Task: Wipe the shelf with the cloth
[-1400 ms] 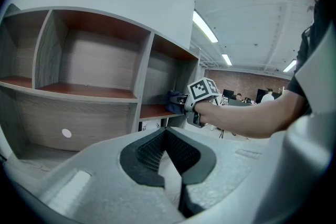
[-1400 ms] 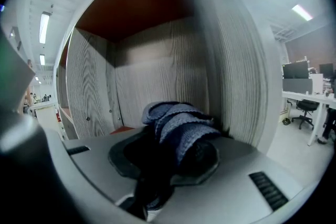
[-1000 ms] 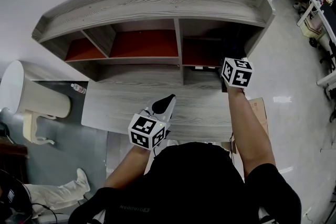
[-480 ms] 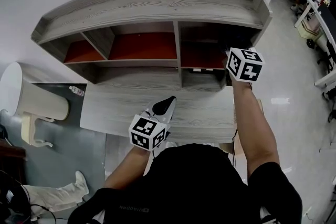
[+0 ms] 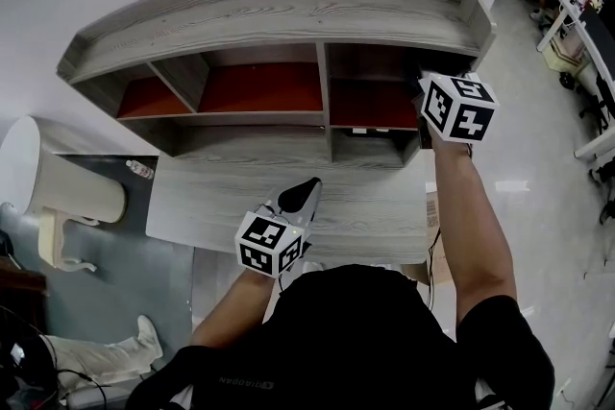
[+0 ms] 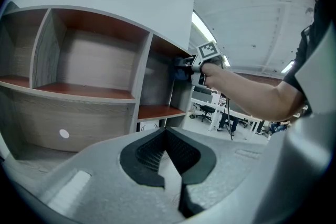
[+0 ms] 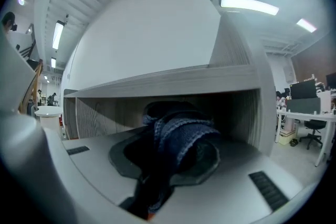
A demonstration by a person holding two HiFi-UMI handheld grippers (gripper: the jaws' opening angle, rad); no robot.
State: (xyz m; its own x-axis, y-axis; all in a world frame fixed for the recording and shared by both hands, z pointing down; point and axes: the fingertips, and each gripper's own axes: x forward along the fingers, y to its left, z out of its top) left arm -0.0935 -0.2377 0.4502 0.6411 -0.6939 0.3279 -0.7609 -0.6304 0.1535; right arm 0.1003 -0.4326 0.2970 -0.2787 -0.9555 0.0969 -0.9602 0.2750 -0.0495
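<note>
Lifting my right tool [image 5: 428, 84], clamped tight on the blue cloth [image 7: 181, 134], over the last second has carried it into the shelf's [image 5: 288, 10] upper right compartment, so wiping looks underway there, while my left tool [image 5: 300, 195] waits closed, empty.

The person wears a black short-sleeved top [image 5: 365, 331] with a small line of pale lettering on it, and both forearms are bare below the sleeves. The left tool [image 5: 306, 191] is a pale grey moulded shell with a dark tip and black ribbed pads [image 6: 149, 152], and carries a white cube [image 5: 271, 243] printed with black square markers. The right tool [image 7: 174, 155] has a matching cube [image 5: 458, 107], a grey shell with dark slots [image 7: 266, 190], and a thin dark cable [image 5: 432, 250] beside the arm.
</note>
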